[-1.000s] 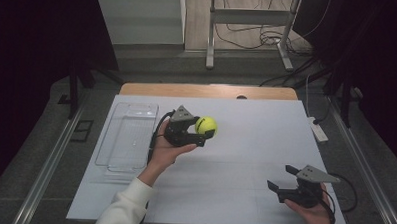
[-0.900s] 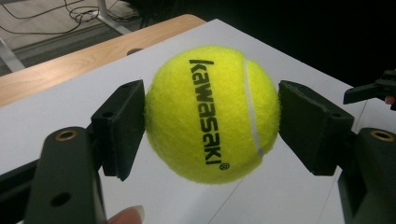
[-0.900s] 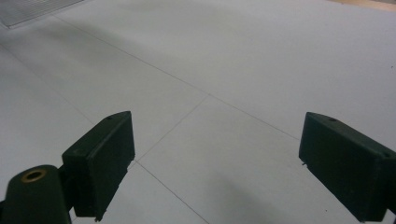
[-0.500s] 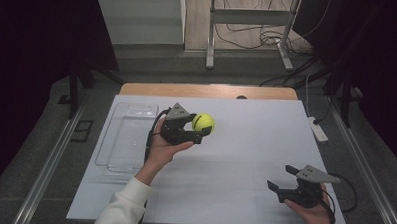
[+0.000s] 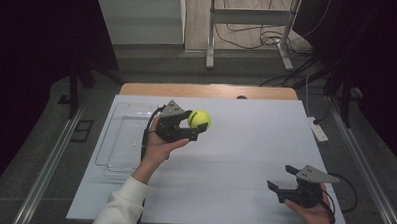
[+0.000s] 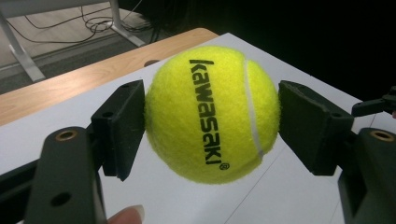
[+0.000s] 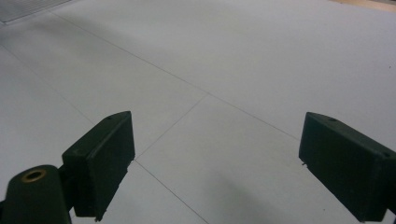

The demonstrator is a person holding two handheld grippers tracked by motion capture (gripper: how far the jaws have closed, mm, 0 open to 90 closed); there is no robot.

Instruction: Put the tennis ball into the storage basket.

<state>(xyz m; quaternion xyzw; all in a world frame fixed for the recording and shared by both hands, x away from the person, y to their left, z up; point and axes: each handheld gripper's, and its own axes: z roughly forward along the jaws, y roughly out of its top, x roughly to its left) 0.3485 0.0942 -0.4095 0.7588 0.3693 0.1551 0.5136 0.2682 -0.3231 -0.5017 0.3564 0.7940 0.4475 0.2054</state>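
Left gripper: pinching tennis ball, just right of clear tray.
Right gripper: spread, empty, well right of tray.
Tip: keep squeeze steady, lower ball gently into tray.

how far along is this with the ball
Done: the left gripper has the ball clamped between its jaws and off the table. In hand: carrying it, seemingly beside the clear tray. Left: setting it down, perhaps in that tray. The right gripper waits open.

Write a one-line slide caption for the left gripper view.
Left gripper fingers clamp a yellow Kawasaki tennis ball above the white table.
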